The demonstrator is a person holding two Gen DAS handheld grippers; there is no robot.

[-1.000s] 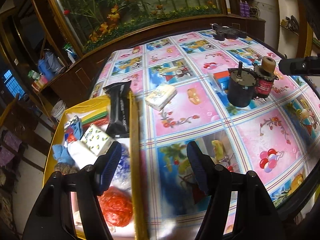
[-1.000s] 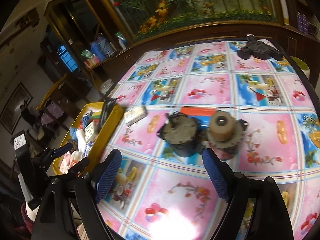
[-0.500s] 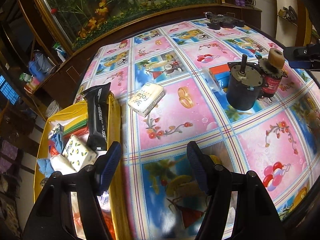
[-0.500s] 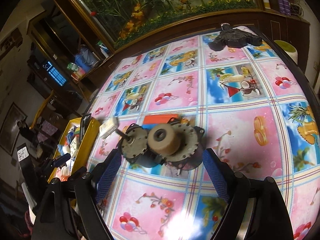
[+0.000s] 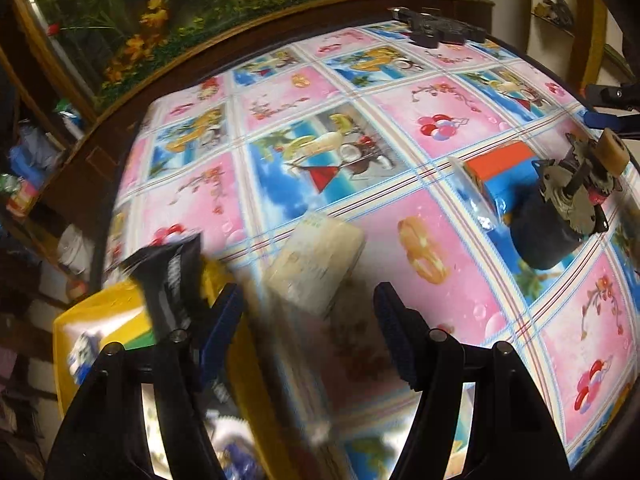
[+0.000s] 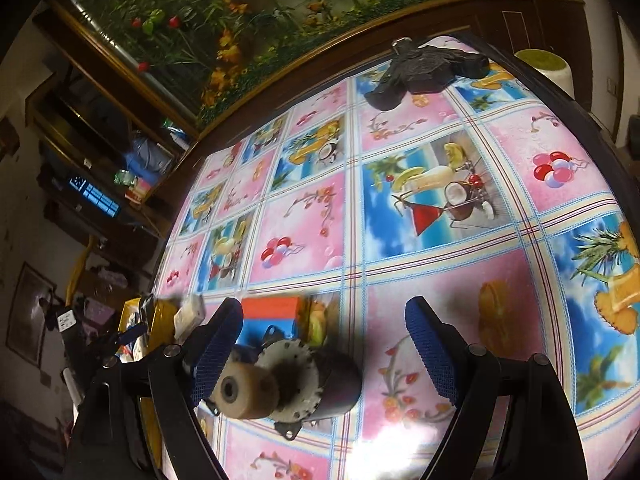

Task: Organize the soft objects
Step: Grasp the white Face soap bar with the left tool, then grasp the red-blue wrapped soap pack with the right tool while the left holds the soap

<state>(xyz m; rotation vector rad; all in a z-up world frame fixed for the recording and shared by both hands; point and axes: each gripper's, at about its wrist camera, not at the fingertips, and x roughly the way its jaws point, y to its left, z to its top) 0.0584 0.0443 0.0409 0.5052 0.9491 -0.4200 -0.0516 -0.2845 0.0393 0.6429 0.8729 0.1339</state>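
A pale tissue pack (image 5: 316, 264) lies on the patterned tablecloth, blurred, just ahead of my left gripper (image 5: 308, 336), whose jaws stand open and empty. Left of it a yellow bin (image 5: 92, 320) holds soft items, with a black packet (image 5: 172, 280) leaning on its rim. An orange and blue pack (image 5: 500, 168) lies behind two motors (image 5: 560, 216). My right gripper (image 6: 324, 346) is open above the motor with the beige roller (image 6: 248, 390), which sits by its left finger, untouched. The tissue pack (image 6: 190, 314) and bin (image 6: 160, 316) show small at the left.
A black gadget (image 6: 424, 68) lies at the table's far edge, below a flower mural. The round table's dark rim (image 6: 580, 96) curves along the right. Shelves with clutter stand at the left. Bare tablecloth (image 6: 420, 208) spreads beyond the motors.
Both grippers moved forward and lower over the table. The tissue pack now lies close before the left fingers, and the motors have come under the right fingers. Neither gripper's opening changed.
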